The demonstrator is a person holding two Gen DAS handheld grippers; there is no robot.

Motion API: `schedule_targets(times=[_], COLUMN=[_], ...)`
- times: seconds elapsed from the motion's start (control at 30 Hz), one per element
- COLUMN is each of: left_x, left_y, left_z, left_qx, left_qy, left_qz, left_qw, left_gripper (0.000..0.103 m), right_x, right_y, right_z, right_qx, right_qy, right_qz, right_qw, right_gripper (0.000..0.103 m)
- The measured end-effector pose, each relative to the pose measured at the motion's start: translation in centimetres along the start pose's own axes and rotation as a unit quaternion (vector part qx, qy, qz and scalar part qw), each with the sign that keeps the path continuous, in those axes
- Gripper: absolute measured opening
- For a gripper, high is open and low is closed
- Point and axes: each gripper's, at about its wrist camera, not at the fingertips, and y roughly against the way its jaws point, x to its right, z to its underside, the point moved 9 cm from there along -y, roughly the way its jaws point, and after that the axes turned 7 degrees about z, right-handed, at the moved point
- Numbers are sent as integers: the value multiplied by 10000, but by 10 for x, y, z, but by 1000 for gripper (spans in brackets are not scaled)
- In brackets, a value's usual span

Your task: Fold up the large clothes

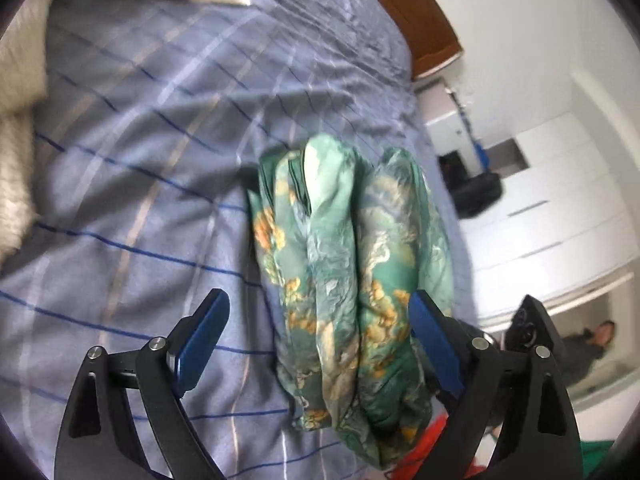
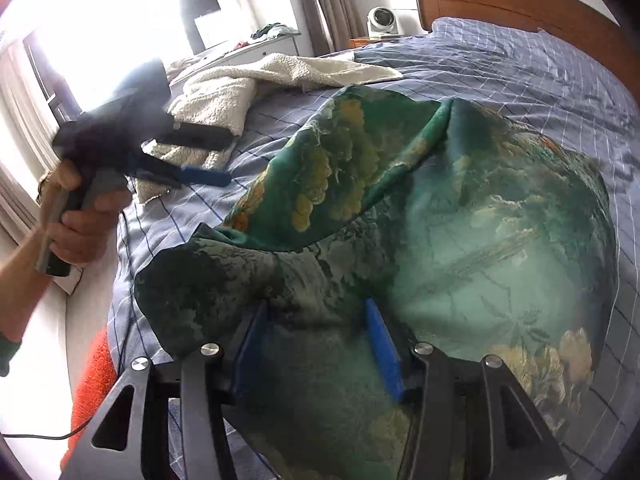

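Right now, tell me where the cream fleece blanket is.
The cream fleece blanket lies bunched on the blue checked bedspread, upper left in the right wrist view, beyond the green floral garment and behind the left gripper.

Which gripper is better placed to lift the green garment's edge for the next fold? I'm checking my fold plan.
Right, probably. The right gripper sits low with the green floral garment between its open fingers. The left gripper is open and raised over the checked bedspread, away from the cloth.

Bright daylight pours in from the window (image 2: 120,12) at the upper left of the right wrist view, so it glares white. Both pictures curve at the edges, with black corners. The left gripper (image 2: 224,156) there looks smeared, and the green cloth (image 2: 460,240) looks soft.
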Motion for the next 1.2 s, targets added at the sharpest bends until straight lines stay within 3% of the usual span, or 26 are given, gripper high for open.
schedule_targets(times=[0.23,0.33,0.47,0.63,0.8,0.87,1.0,1.1,1.17,1.2], left_x=[-6,-2,5,29,35,28,32,36,39,40], left_y=[-52,-63,-74,-92,-137,-161,-163,-157,-157,-157], left_z=[-5,-11,-15,-16,-32,-31,-32,-30,-31,-30], left_qx=[-147,-263,-463,-798,-1378,-1753,-1732,-1514,-1386,-1356], left_qy=[53,133,58,-325,-438,-545,-706,-849,-874,-885], left_qz=[844,1412,1578,1235,517,142,-54,-123,-135,-148], left_qw=[9963,9896,9864,9886,9881,9829,9823,9847,9864,9867], left_gripper=[99,102,102,102,102,103,97,86,83,83], right_x=[-2,0,1,-10,-16,-12,-9,10,45,69], right_y=[-3,-2,-3,-14,-29,-30,-14,28,59,71], right_z=[-1,0,-1,-11,-15,-13,-11,-8,3,13], right_qx=[20,6,-43,-192,-340,-281,-25,328,641,748], right_qy=[-69,-120,-135,213,478,382,145,-567,-1229,-1617], right_qz=[4,-34,4,445,741,770,623,264,288,387], right_qw=[10000,9999,9999,9986,9955,9959,9979,9975,9899,9832], right_gripper=[50,49,49,49,50,50,50,53,75,82])
